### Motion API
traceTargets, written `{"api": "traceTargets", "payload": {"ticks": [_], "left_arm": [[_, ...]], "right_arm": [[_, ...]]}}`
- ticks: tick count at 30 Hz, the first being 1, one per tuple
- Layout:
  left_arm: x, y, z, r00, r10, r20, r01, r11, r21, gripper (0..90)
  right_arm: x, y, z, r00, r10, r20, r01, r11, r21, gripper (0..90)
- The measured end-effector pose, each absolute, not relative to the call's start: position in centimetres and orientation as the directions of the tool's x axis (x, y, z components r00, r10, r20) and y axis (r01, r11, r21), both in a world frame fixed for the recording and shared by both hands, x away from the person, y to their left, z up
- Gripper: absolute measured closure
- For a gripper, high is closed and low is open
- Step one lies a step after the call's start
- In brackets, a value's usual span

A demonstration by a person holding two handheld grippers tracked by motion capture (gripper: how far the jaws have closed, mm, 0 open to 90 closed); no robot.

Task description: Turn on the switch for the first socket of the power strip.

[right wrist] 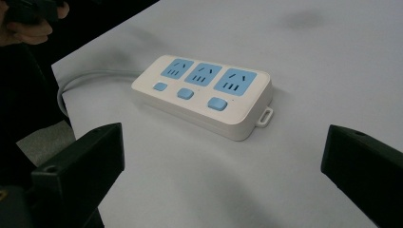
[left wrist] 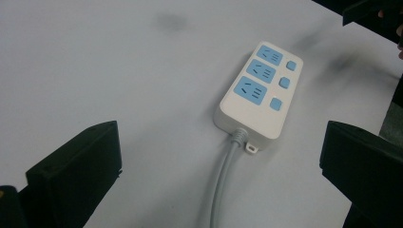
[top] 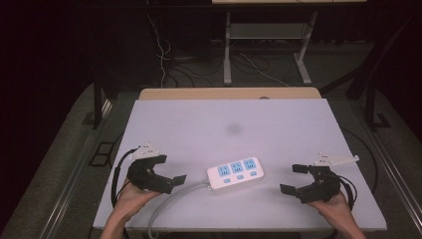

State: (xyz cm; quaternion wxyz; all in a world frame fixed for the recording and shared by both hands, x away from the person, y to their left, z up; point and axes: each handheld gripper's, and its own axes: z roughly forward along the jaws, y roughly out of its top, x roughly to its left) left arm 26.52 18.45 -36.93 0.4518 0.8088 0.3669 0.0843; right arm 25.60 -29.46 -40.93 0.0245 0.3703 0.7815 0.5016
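Power strip, white with three blue sockets, lies flat on the worktop near its front edge, between the left gripper and the right gripper, touching neither. Both grippers stand with jaws wide apart and nothing between them. The strip's long axis runs left to right, slightly tilted; its grey cord leaves the left end toward the left gripper.

I can't read any text, brand or nos. on the white plastic power strip w/ blue sockets; possibly too blurry.
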Motion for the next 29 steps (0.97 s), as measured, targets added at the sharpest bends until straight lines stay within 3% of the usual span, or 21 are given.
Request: {"api": "traceTargets", "payload": {"ticks": [19,29], "left_arm": [[24.7,20.4,-41.1,0.615,0.751,-0.242,0.535,-0.172,0.827,0.0],[24.6,20.2,-42.1,0.606,0.760,-0.234,0.532,-0.169,0.830,0.0]], "right_arm": [[25.6,-29.4,-41.0,-0.726,0.602,0.333,0.555,0.226,0.800,0.3],[25.5,-29.4,-41.0,-0.725,0.601,0.336,0.558,0.228,0.798,0.3]]}}
